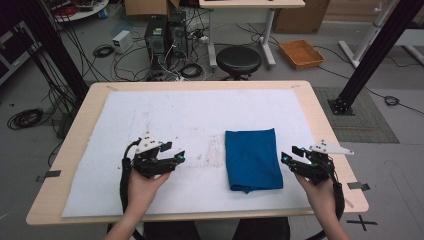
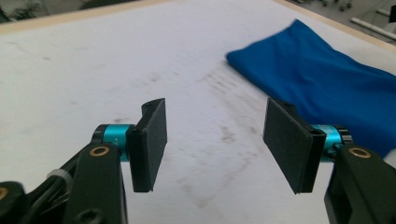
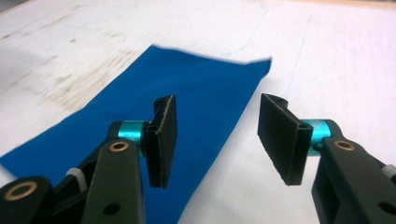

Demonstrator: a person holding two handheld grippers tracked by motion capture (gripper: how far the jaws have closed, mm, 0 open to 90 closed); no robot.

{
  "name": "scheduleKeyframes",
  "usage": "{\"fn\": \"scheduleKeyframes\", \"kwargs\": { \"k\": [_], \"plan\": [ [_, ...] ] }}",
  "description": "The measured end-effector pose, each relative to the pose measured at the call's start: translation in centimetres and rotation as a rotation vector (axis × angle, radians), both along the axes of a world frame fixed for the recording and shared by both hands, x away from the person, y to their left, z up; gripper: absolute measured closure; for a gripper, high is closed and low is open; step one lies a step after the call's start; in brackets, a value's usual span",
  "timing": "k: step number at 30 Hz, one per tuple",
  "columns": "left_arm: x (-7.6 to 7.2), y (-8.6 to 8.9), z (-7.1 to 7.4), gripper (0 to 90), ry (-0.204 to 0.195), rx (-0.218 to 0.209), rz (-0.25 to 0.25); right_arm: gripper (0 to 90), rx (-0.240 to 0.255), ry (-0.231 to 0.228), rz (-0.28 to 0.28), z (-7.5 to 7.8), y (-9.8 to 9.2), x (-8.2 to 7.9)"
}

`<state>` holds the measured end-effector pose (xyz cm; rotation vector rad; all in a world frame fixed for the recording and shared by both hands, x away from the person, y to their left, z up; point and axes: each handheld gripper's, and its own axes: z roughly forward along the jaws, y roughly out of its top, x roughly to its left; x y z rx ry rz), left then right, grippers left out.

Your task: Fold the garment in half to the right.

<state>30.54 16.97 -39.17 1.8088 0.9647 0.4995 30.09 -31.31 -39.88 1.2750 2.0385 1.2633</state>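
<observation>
Item: blue cloth [image 1: 251, 159], folded, flat on tabletop [image 1: 200, 86] betw. left gripper [image 1: 176, 152] & right gripper [image 1: 289, 155]; both jaws released, empty; fold looks done, next prob. hands clear.

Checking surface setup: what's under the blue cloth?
The cloth lies folded flat on a white mat that covers the wooden table. Whatever is beneath or inside its folds is hidden.
</observation>
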Motion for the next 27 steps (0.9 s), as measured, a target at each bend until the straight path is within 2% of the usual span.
{"fn": "scheduleKeyframes", "kwargs": {
  "k": [4, 11, 16, 27],
  "plan": [
    [0.1, 2.0, 0.3, 39.8, -0.048, 0.022, 0.056, 46.1, 0.000, -0.017, -0.011, 0.1, 0.1, 1.3],
    [0.1, 4.4, 0.3, 39.8, -0.089, 0.046, 0.110, 45.9, -0.009, -0.018, -0.018, -0.6, -0.3, 1.3],
    [-0.1, 4.6, 0.3, 39.8, -0.105, 0.062, 0.115, 45.8, 0.002, -0.026, -0.024, -0.4, -0.5, 1.3],
    [0.0, 4.2, 0.1, 39.8, -0.099, 0.066, 0.105, 45.8, -0.008, -0.026, -0.012, -0.6, -0.2, 1.2]
  ]
}}
